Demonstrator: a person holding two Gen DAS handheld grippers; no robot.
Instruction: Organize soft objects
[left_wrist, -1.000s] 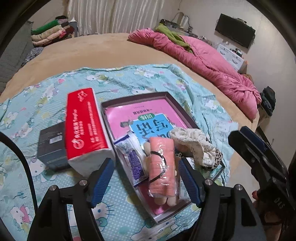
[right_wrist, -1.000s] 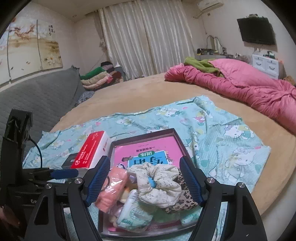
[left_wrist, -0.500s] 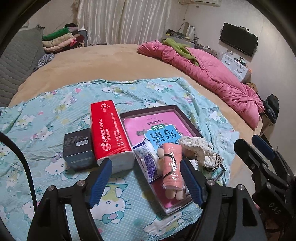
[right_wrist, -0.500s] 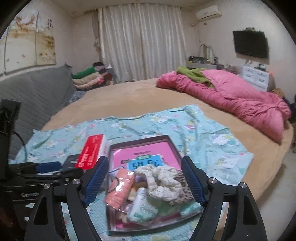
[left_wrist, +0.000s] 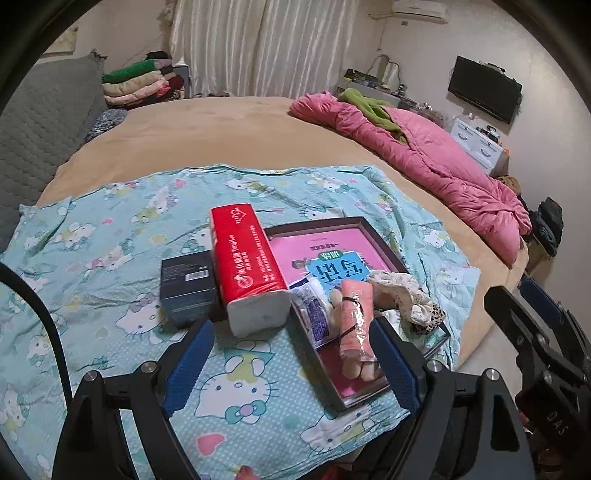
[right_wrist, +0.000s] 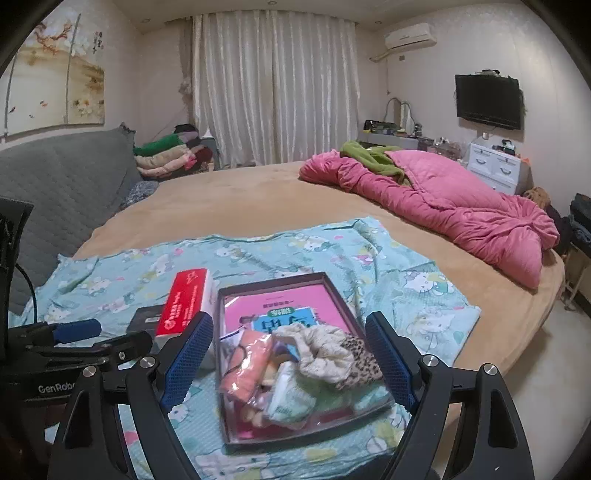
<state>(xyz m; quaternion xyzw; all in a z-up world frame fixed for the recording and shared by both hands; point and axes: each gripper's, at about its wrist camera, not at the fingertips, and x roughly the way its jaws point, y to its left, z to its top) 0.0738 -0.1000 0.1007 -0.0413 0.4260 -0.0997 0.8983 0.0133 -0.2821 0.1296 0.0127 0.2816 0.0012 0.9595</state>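
Where both views share the tray (left_wrist: 384, 243) — only right shows painting (right_wrist: 55, 74).

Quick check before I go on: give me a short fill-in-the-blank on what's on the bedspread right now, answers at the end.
1. The red tissue pack lies between the tray and the small ____ box.
2. The cream scrunchie lies inside the ____.
3. The pink booklet lies ____ the soft items in the tray.
4. Neither the left hand-held gripper nor the right hand-held gripper holds ____.

Answers: black; tray; under; anything
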